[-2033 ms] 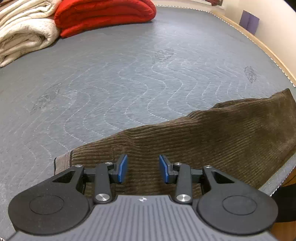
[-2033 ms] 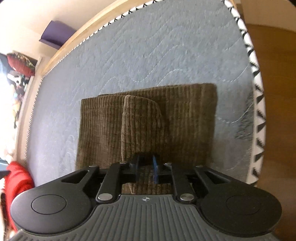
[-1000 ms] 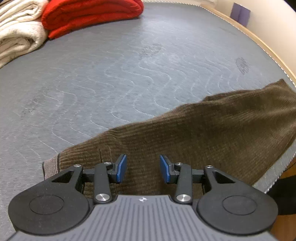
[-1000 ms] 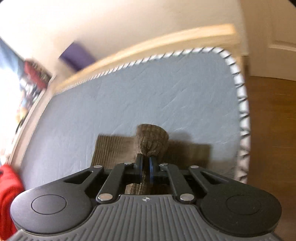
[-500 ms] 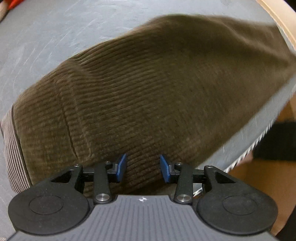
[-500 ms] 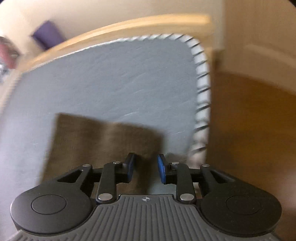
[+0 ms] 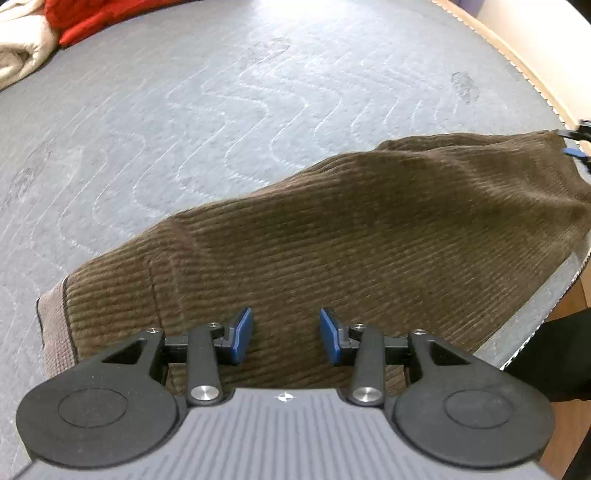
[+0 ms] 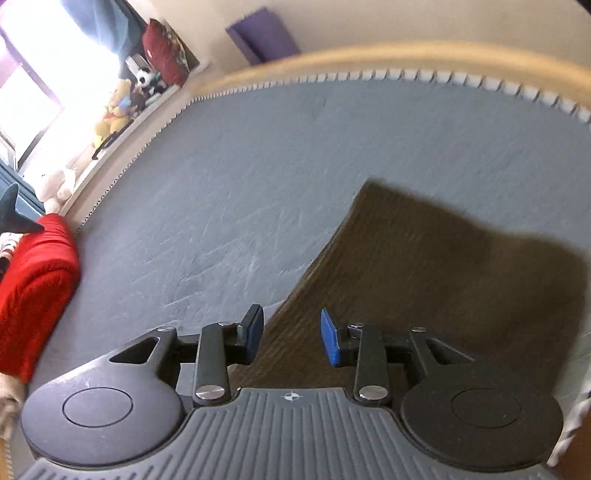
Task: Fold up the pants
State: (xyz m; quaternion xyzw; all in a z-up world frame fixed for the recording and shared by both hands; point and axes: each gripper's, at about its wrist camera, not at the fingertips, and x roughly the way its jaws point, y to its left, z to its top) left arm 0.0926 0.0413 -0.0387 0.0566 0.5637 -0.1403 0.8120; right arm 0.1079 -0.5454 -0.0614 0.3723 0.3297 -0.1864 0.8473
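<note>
Brown corduroy pants (image 7: 351,236): laid folded on the grey quilted mattress (image 7: 221,110), at its near right corner. In the left wrist view the striped inner waistband is seen at the near left end, and the right end reaches the mattress's piped edge, where wooden floor is seen beyond.

Left gripper (image 7: 286,336): held over the near part of the pants, blue pads wide apart, nothing between them.

Right gripper (image 8: 291,334): held over the pants' left edge in its own view, jaws wide apart and empty; that view is blurred. Its tip (image 7: 576,142) is seen at the far right end of the pants in the left wrist view.

Open room: a broad stretch of bare mattress is left to the far side and left of the pants. The right and near sides are bounded by the piped edge; a wooden bed frame (image 8: 406,51) bounds the far side.

Surroundings: red blanket (image 7: 92,16) and cream blanket (image 7: 18,55), folded at the far left corner, well apart from the pants. Soft toys (image 8: 114,110) are ranged on a sill by a bright window; a purple item (image 8: 264,35) is seen against the wall.
</note>
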